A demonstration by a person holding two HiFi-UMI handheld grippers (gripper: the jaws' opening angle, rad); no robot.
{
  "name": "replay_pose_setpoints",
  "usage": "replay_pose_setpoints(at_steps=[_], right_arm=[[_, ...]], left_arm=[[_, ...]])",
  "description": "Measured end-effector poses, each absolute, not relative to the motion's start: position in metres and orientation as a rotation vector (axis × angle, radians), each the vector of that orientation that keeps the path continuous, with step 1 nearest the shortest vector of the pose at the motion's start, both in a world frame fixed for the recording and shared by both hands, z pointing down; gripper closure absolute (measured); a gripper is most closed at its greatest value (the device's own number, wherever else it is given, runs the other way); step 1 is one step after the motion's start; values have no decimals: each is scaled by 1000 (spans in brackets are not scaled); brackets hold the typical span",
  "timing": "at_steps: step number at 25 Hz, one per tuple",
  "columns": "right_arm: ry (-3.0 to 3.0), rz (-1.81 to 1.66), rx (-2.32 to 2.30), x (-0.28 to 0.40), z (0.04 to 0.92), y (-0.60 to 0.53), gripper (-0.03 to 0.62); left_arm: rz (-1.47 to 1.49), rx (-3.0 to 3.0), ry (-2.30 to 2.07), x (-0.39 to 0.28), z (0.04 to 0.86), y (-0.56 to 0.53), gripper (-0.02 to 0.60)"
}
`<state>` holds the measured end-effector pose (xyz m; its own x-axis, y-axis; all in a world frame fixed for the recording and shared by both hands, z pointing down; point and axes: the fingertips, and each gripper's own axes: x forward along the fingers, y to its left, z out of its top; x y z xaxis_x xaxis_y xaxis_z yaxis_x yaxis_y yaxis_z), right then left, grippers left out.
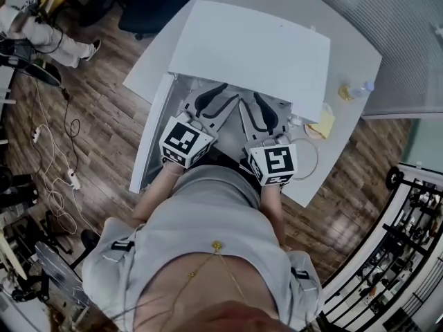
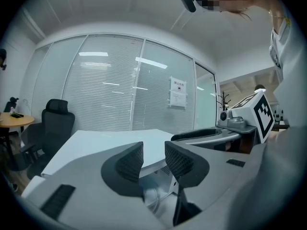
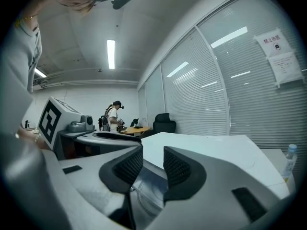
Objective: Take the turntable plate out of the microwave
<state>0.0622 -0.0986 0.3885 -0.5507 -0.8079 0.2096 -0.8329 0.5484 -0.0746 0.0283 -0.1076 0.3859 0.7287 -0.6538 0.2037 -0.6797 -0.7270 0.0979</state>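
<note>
Step in hand: the reach, as I judge it. Both grippers are at the open front of the white box-shaped microwave oven (image 1: 256, 47), and its white door (image 1: 149, 140) is swung out to the left of the left jaws. Nothing is gripped yet.
Left gripper (image 2: 153, 158): the jaws stand a narrow gap apart with nothing between the ribbed dark pads. The oven's top edge shows beyond the gap.
Right gripper (image 3: 152, 164): just beside the left one, its jaws parted by the same narrow gap and likewise empty.
Turntable plate: the round clear glass turntable plate (image 3: 144, 195) lies on the cavity floor, below and just beyond both pairs of jaws. No pad touches it.
Next move: it probably calls for dipping both pairs of jaws until the plate's rim sits between the pads, one gripper on each side. They would then close, lift the plate off its hub and draw it out level.
Risk: smooth glass could slip from a shallow pinch.
</note>
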Motion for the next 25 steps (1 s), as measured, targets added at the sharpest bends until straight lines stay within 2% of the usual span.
replay_pose_setpoints(at_steps=[11,25], right_arm=[[-2537,318,1476,58,412,-116,465],[-2396,525,1518,58,485,-110,477]], left_arm=[[203,2696,-958,21,415,-121,440],[361,2621,-893,22,489,-114,440]])
